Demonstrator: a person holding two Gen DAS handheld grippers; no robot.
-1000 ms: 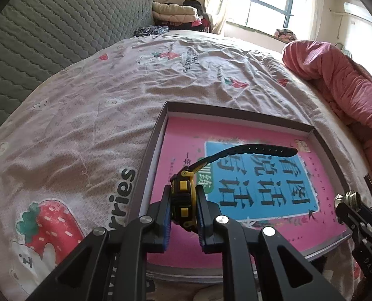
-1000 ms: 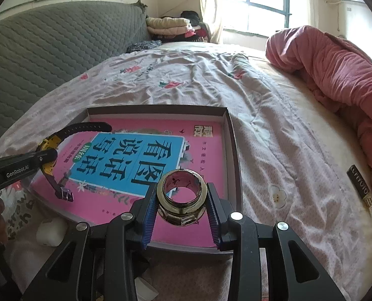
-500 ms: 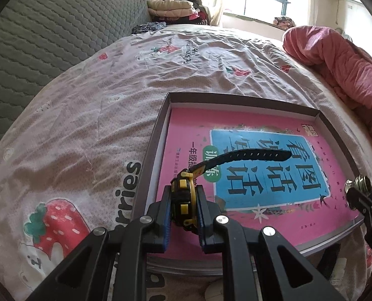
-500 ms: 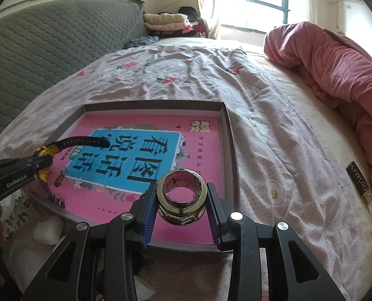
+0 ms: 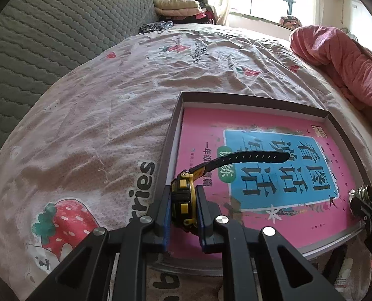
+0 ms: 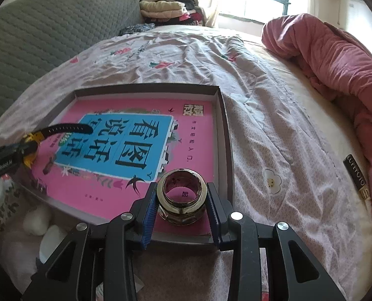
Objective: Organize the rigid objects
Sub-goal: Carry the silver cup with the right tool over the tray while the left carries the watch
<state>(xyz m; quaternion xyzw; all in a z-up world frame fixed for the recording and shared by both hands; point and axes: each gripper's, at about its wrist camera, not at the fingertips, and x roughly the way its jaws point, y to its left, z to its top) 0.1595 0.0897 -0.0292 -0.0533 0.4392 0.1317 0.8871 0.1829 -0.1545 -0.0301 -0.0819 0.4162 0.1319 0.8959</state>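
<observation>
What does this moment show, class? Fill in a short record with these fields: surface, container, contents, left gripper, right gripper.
surface: bed sheet printed with strawberries
container: shallow grey box lying on the sheet
contents: pink book lying flat inside
left gripper: left gripper shut on yellow-and-black watch, strap reaching out over the book
right gripper: right gripper shut on shiny metal ring, over the box's near corner

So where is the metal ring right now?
The metal ring is clamped in the right hand-held gripper, over the near right corner of the pink book in the grey tray.
</observation>
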